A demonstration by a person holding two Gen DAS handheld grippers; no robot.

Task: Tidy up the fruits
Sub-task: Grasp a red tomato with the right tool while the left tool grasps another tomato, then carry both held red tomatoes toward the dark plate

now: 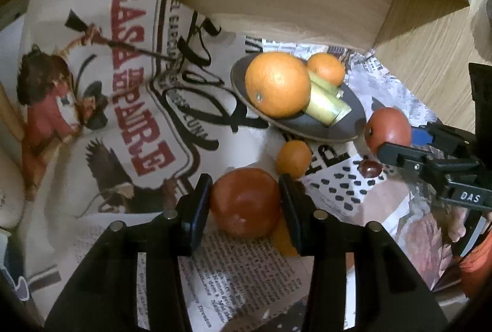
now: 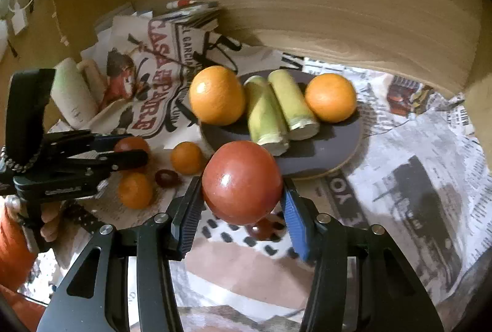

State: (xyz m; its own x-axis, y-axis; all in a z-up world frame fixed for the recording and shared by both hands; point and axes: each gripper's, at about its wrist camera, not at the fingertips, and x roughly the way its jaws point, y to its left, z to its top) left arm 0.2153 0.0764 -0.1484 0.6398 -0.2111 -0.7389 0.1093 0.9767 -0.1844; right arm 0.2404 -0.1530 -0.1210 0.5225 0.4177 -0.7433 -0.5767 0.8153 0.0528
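Fruits lie on and beside the dark plate (image 2: 338, 153) – two oranges (image 2: 216, 95) and two banana pieces (image 2: 266, 116) on it. Right gripper (image 2: 243, 193) clamps a tomato (image 2: 241, 181) just before the plate; left gripper (image 1: 246, 202) pads touch a second tomato (image 1: 246, 206) – near the plate.

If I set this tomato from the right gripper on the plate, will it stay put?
The tomato is round and glossy, so it would probably roll. The plate looks shallow and crowded, so it may come to rest against the corn pieces.
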